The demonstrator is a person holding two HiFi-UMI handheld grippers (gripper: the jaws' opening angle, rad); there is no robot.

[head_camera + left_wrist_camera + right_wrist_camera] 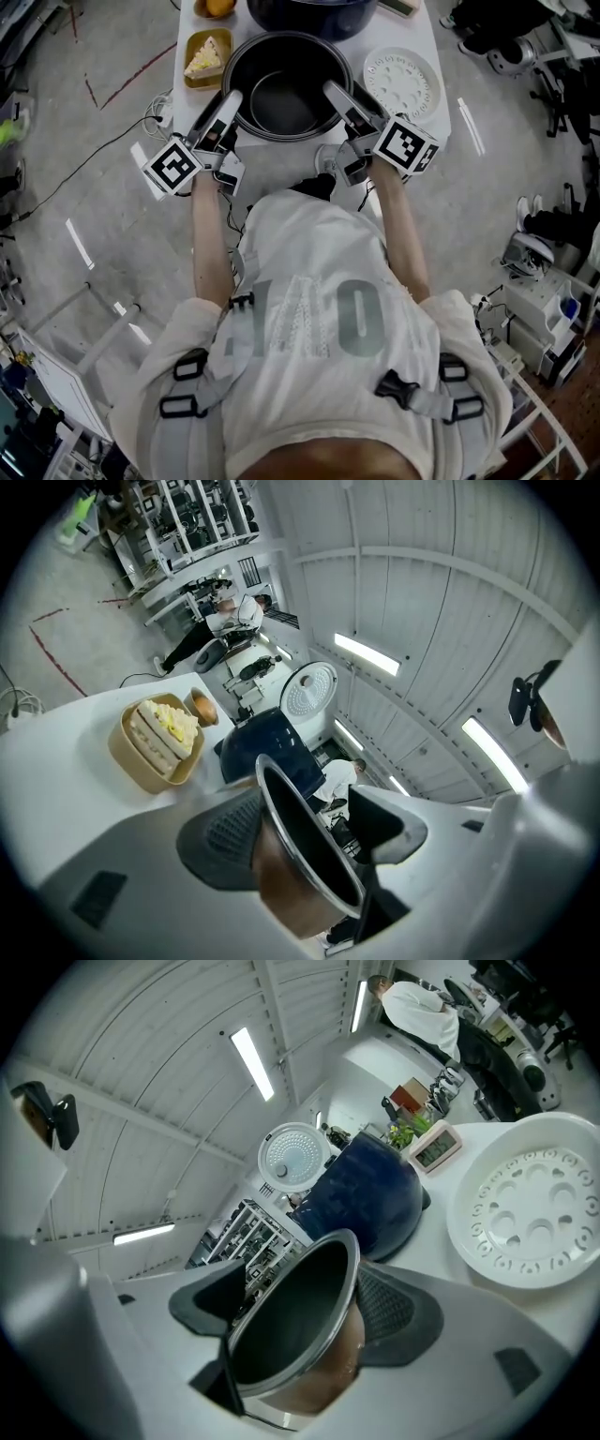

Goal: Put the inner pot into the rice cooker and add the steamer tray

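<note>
Inner pot (286, 105) one; left gripper (230, 99), right gripper (336, 92) astride; steamer tray (403, 82) one.

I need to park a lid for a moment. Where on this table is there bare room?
Bare: the table's near-left corner, bordered by the sandwich box and the inner pot; also the strip along the near edge in front of the pot. Crowded: the far end and right side, where the rice cooker, pot and steamer tray sit close.
</note>
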